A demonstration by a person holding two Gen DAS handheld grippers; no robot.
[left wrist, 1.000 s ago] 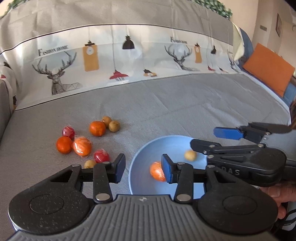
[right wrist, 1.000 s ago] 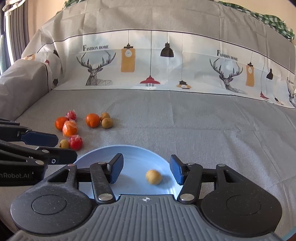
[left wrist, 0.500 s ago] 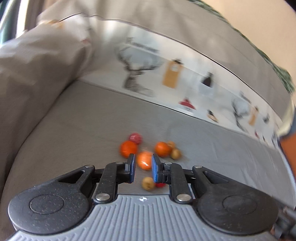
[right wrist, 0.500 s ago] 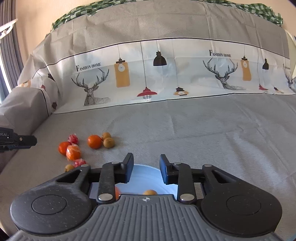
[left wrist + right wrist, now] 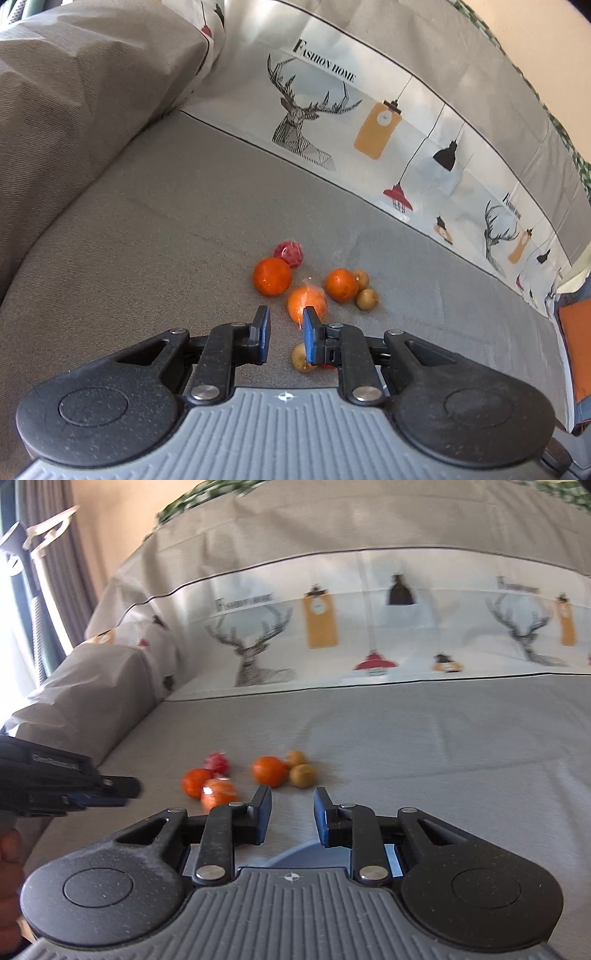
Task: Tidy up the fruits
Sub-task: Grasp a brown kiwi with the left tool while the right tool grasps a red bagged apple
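Both grippers, left gripper (image 5: 284, 334) narrowly parted and right gripper (image 5: 291, 818) closing, hold nothing, hovering near loose fruit (image 5: 307, 303) at twelve o'clock (likely next pick).

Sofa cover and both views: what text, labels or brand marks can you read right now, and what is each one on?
"FASHION HOME": printed on the sofa cover above the deer head, left wrist view.
A second print of the same kind by the far deer: too small to read.
The cover's lettering in the right wrist view: blurred, unreadable.
Lettering on the left tool body: blurred, unreadable.
No numbers or labels on the fruit.
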